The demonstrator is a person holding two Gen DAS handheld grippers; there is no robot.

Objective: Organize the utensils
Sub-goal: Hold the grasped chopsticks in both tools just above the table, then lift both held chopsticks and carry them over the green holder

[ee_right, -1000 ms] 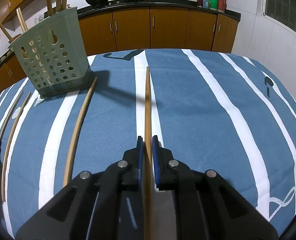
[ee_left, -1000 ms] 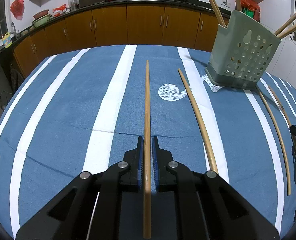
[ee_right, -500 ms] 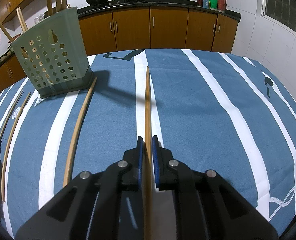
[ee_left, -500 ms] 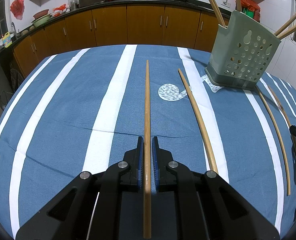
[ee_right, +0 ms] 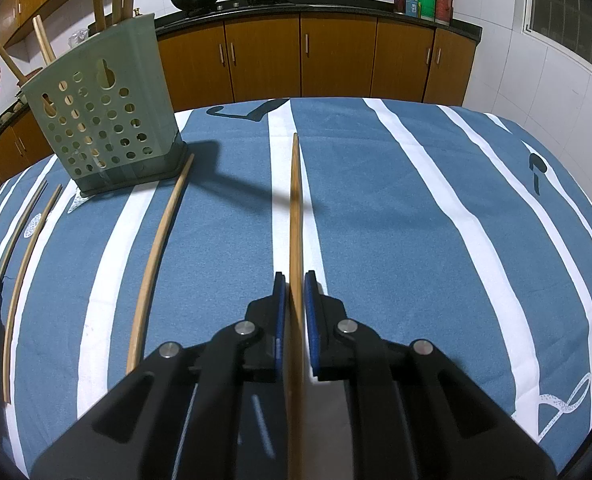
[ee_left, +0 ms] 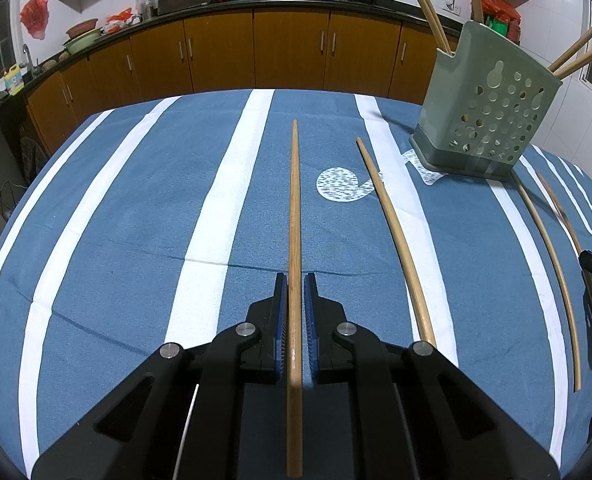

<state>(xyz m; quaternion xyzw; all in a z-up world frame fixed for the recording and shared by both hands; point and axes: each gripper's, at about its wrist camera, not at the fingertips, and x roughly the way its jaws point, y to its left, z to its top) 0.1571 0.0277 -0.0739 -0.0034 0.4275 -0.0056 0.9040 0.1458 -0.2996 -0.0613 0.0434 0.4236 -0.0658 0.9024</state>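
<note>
- A chopstick (ee_left: 294,216) is clenched lengthwise in the left tongs (ee_left: 294,280), ready for the holder (ee_left: 483,120).
- Another chopstick (ee_right: 294,208) is gripped likewise by the right tongs (ee_right: 294,280).

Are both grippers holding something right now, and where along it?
Yes. The left gripper clamps a chopstick and the right gripper clamps another chopstick, each gripped toward its near end, the long part projecting forward.

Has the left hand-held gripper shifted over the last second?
No. The left hand-held gripper and its chopstick keep their place against the green holder.
</note>
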